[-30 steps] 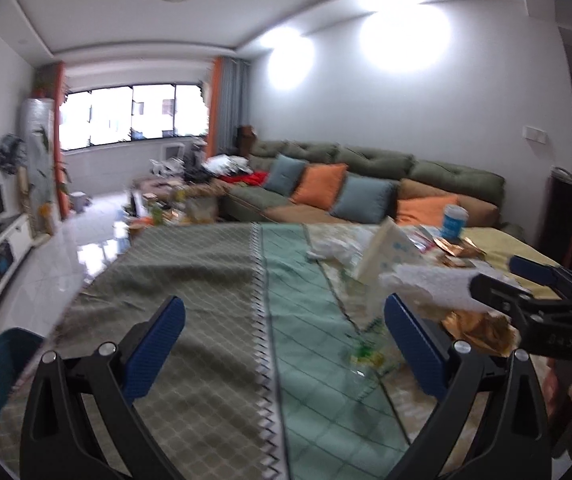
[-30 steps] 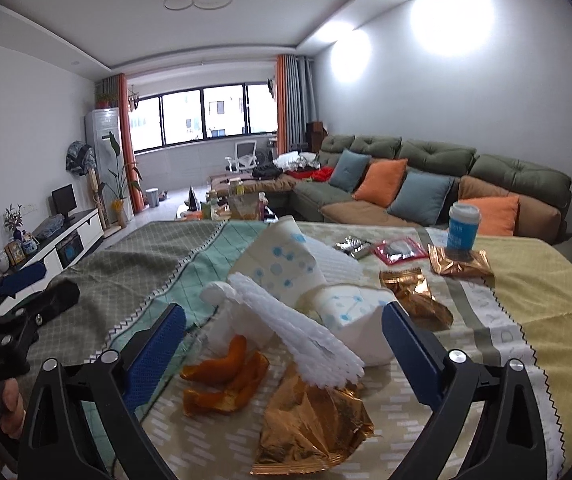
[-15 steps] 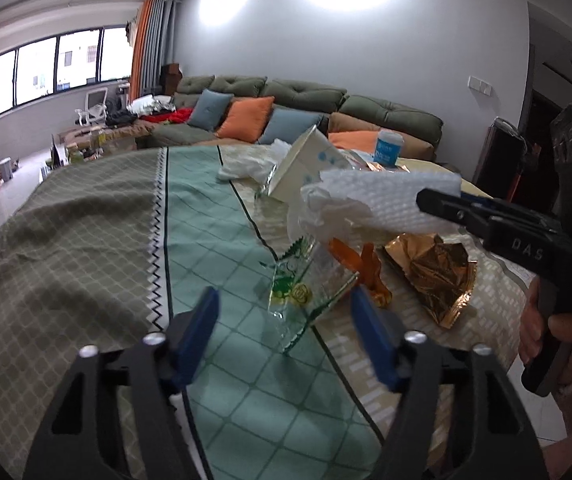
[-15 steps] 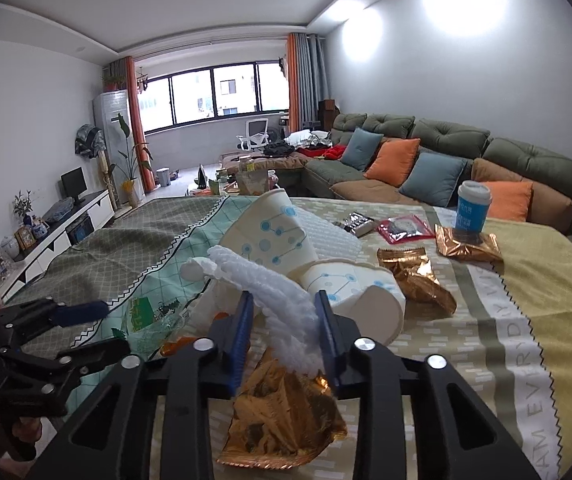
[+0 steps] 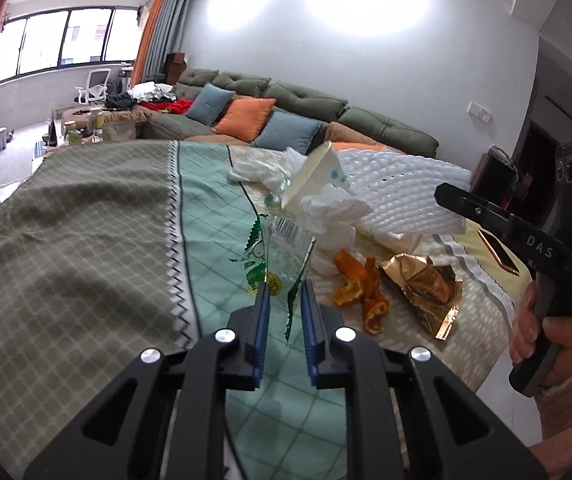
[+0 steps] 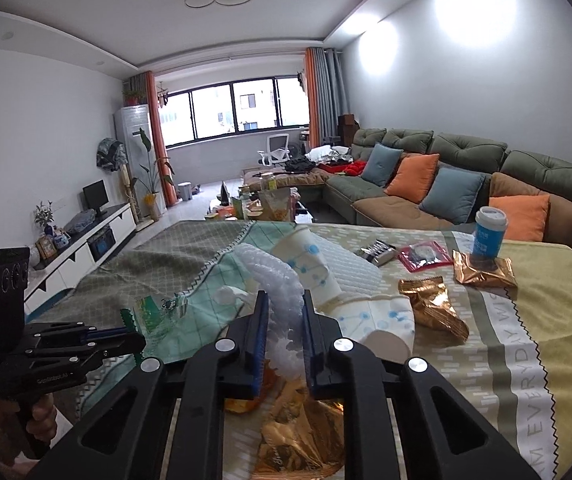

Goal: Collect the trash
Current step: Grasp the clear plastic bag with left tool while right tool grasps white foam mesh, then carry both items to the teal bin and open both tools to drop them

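The trash sits heaped on the tablecloth [image 5: 86, 216] near the table's near edge, and each claw has taken one piece from that heap, presumably so both can be carried off together. The white foam net [image 6: 282, 300], a soft meshed sleeve, lies directly between the blue pads of the right gripper [image 6: 284, 332], which are pressed into it at its near end; its free part arches up and away toward the paper cups [image 6: 313, 264], so it appears lifted clear of the gold wrapper [image 6: 297, 436] beneath. In the left wrist view the same foam net [image 5: 401, 188] juts out from the right gripper's black fingers [image 5: 485, 216], above the orange peel [image 5: 359, 284] and a crumpled tissue [image 5: 331, 208]. To the left of the foam net, the clear plastic wrapper [image 5: 282, 256] with green print stands up from the cloth, its lower edge caught between the pads of the left gripper [image 5: 284, 312]; those jaws have just been closing and now pinch the thin film, with the narrow gap between them filled only by plastic. Such film is slippery and light, so I judge the hold shallow. Farther from the foam net, a lidded blue cup [image 6: 489, 232] rests on another gold packet, and the sofa [image 6: 465, 168] lies beyond the table.
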The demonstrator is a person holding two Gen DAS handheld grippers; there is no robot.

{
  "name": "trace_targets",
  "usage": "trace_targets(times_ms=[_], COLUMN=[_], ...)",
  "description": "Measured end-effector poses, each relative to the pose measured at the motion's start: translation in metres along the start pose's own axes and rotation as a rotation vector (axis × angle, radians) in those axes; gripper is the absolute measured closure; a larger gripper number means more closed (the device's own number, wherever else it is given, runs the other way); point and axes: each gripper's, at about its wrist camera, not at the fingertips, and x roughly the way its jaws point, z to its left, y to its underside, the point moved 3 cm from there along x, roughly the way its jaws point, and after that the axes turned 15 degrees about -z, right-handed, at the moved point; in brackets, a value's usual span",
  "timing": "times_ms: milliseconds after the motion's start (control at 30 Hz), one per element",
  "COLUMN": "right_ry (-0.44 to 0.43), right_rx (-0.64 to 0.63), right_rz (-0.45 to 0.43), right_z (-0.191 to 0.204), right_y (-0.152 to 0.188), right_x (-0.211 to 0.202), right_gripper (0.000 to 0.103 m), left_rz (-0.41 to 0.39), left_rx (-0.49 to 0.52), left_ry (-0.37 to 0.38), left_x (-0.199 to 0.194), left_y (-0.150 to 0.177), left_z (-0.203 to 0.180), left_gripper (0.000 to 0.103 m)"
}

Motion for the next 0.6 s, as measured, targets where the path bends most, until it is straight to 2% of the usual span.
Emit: trace_targets(times_ms=[233, 400, 600], right_ry=[-0.058, -0.148, -0.272], right_rx=[-0.019, -0.016, -0.005], right_rz=[-0.052, -0.078, -0.061], right_z=[0.021, 0.045, 0.078], right_y=[-0.02, -0.032, -0.034], right_x=[-0.006, -0.004, 0.011], right_gripper=[0.088, 0.088, 0.088], left_rz=[-0.062, -0.114, -0.162], left_rx=[-0.022, -0.032, -0.039], left_ry=[-0.04, -0.097, -0.184], left_x=[-0.03, -0.06, -0.094], left_y=[-0.013, -0.025, -0.034], left_z=[0.017, 0.037, 0.065], left_gripper=[0.086, 0.086, 0.086])
